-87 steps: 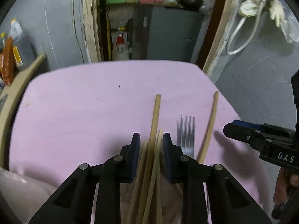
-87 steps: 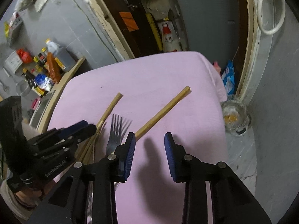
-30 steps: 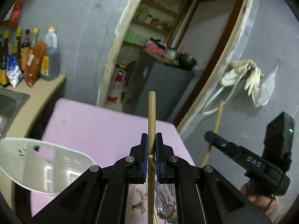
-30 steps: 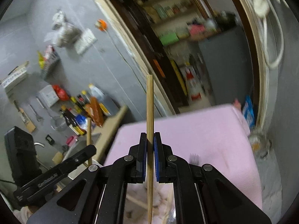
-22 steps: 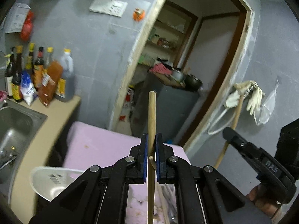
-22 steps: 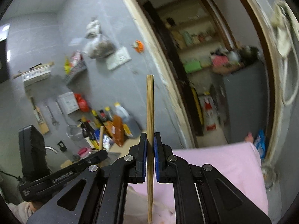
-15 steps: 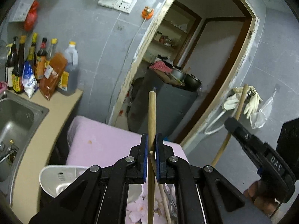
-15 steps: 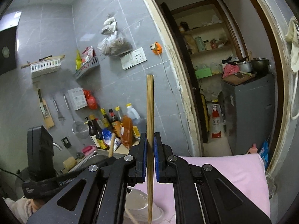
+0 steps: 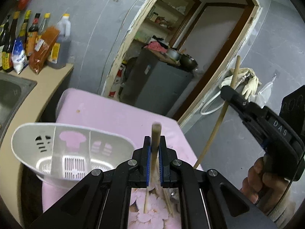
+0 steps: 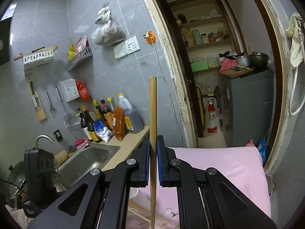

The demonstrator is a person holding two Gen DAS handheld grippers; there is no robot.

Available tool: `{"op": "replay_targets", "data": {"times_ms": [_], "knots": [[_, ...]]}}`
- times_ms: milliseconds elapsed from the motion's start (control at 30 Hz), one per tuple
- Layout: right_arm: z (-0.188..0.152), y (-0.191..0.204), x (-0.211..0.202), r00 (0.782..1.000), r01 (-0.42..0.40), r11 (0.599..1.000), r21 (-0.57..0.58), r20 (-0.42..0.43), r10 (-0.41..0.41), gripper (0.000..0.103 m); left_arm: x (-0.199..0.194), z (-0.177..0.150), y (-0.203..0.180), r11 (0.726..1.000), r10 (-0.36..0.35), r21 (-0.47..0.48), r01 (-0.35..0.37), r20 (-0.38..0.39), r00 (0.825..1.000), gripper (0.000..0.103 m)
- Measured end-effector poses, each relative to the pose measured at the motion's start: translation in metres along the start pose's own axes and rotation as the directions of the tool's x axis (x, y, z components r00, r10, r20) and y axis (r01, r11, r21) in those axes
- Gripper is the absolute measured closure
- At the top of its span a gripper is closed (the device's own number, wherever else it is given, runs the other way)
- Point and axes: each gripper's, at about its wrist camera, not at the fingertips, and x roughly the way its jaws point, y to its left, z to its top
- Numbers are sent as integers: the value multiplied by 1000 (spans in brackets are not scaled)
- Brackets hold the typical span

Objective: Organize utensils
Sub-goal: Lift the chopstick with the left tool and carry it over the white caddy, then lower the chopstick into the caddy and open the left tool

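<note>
You are clenching one chopstick [image 9: 156,143] in the left tool [image 9: 154,152] and another chopstick [image 10: 152,133] in the right tool [image 10: 152,152]; be lowering each upright into the white utensil caddy [image 9: 57,143] at near left.

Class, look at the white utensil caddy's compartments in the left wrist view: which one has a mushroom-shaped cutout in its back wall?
The middle compartment of the white caddy; the left has slots, the right a striped cutout.

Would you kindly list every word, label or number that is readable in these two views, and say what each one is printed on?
"DAS": white letters on the black right gripper, seen from the left wrist.
Too small or blurred: the labels on the sauce bottles, the red-and-white bag in the pantry, and the print on the black left gripper.
</note>
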Motion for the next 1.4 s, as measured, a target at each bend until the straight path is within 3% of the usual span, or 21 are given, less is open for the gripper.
{"op": "replay_targets", "data": {"times_ms": [300, 667, 767, 1133, 1300, 1400], "knots": [[4, 11, 2, 999, -29, 1000, -11, 14, 29, 98, -26, -1, -2, 999, 53, 13, -53, 22, 998, 98], [44, 49, -3, 981, -104, 992, -75, 156, 115, 98, -106, 60, -30, 981, 179, 60, -185, 83, 980, 98], [48, 53, 2, 976, -120, 990, -69, 176, 131, 98, -125, 73, -33, 980, 185, 58, -191, 98, 978, 98], [24, 66, 40, 972, -147, 985, -88, 174, 160, 98, -157, 93, -16, 931, 354, 43, -362, 134, 926, 98], [1, 70, 59, 977, -130, 985, -112, 156, 147, 98, -136, 84, -1, 885, 447, 71, -461, 148, 882, 98], [-13, 69, 68, 981, -125, 985, -122, 129, 141, 98, -115, 71, 9, 870, 471, 92, -484, 133, 872, 98]]}}
